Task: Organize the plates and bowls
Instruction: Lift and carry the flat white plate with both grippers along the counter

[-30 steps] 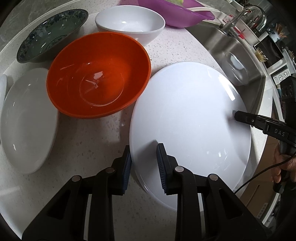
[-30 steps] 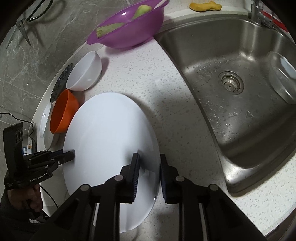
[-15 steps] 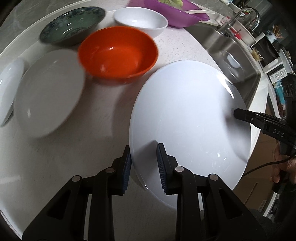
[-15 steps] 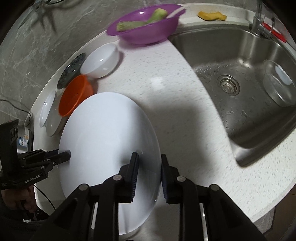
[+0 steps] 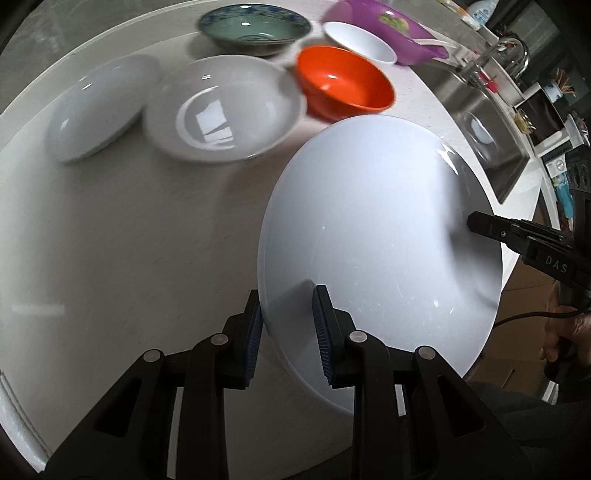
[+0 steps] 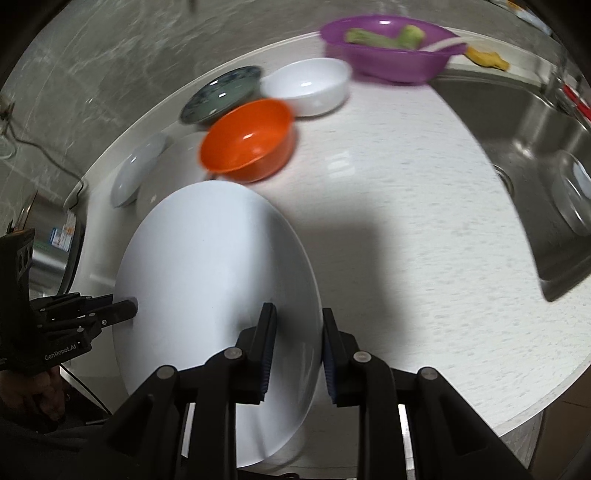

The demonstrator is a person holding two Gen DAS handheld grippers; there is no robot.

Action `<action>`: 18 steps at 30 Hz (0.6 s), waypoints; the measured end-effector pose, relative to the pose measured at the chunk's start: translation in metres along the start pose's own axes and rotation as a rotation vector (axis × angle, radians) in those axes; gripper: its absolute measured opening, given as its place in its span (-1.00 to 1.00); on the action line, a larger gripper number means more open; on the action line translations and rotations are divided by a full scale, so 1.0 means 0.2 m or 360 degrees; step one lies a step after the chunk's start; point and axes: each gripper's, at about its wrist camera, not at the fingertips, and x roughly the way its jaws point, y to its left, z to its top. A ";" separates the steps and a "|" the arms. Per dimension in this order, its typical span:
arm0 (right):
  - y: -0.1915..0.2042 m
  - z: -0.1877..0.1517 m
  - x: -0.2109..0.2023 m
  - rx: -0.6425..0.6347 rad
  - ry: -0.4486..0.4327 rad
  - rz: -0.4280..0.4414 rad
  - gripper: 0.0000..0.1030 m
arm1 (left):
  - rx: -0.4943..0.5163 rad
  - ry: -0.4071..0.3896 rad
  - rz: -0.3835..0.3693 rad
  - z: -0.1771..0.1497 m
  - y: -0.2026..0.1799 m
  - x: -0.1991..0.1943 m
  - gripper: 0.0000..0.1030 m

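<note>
A large white plate [image 5: 380,229] is held in the air above the counter by both grippers, one on each side of its rim. My left gripper [image 5: 288,332] is shut on its near rim, and my right gripper [image 6: 295,347] is shut on the opposite rim; the plate also shows in the right wrist view [image 6: 207,280]. On the counter behind stand an orange bowl [image 5: 343,83], a white bowl [image 5: 360,40], a dark green patterned bowl [image 5: 253,29], a white deep plate [image 5: 221,109] and a smaller white plate [image 5: 99,107].
A purple bowl [image 6: 391,48] with green vegetables stands at the back by the steel sink [image 6: 546,155]. A clear glass bowl [image 6: 572,192] lies in the sink. The counter edge [image 6: 517,421] runs close on the right. A marble wall [image 6: 110,66] backs the counter.
Both grippers have lifted the large plate up off the counter and drawn it back and left; the bowls and plates now lie farther away in both views.
</note>
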 end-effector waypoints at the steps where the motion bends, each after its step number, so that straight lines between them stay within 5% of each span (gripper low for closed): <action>1: 0.02 0.00 0.00 -0.0007 0.0002 0.0005 -0.51 | -0.0009 0.0002 0.0001 -0.02 0.04 -0.02 -0.52; 18: 0.32 -0.06 0.17 -0.0095 0.0039 0.0031 -0.51 | -0.0062 -0.0004 0.0031 -0.28 0.42 -0.09 -0.53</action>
